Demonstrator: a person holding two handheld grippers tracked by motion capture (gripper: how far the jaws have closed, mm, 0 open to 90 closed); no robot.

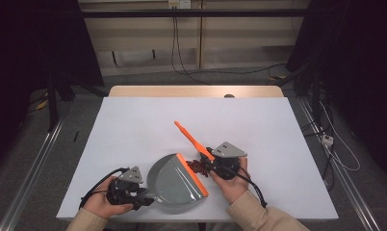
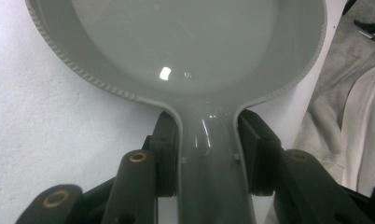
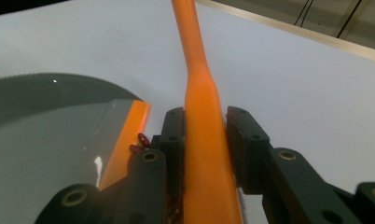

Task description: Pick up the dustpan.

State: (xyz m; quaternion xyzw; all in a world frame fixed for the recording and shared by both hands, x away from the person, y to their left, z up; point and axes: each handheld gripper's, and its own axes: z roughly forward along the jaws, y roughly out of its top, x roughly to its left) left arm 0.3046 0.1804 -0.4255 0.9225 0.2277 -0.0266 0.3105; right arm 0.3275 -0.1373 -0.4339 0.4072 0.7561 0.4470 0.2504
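- The left gripper holds the grey dustpan by its handle.
- In the left gripper view, the dustpan handle runs straight up between the two black jaws, and both pads press on its sides.
- The round bowl of the dustpan lies just past the jaw tips, flat on the white bench.
- The bowl looks smooth and shiny inside, with a bumpy rim on its left edge.
- The right gripper holds the orange brush by its handle.
- In the right gripper view, the thick part of the brush handle sits between the jaws, and the pads clamp it on both sides.
- The thin end of the brush handle goes up and away past the jaw tips, over the bench.
- The orange lip of the dustpan lies just to the left of the right jaws.
- A few small dark red bits lie right beside the left jaw, touching the orange lip.
- In the high view, the red bits sit between the dustpan lip and the right gripper.
- The two grippers are near each other, with the dustpan between them.
- A hand grips the left gripper and another hand grips the right one.
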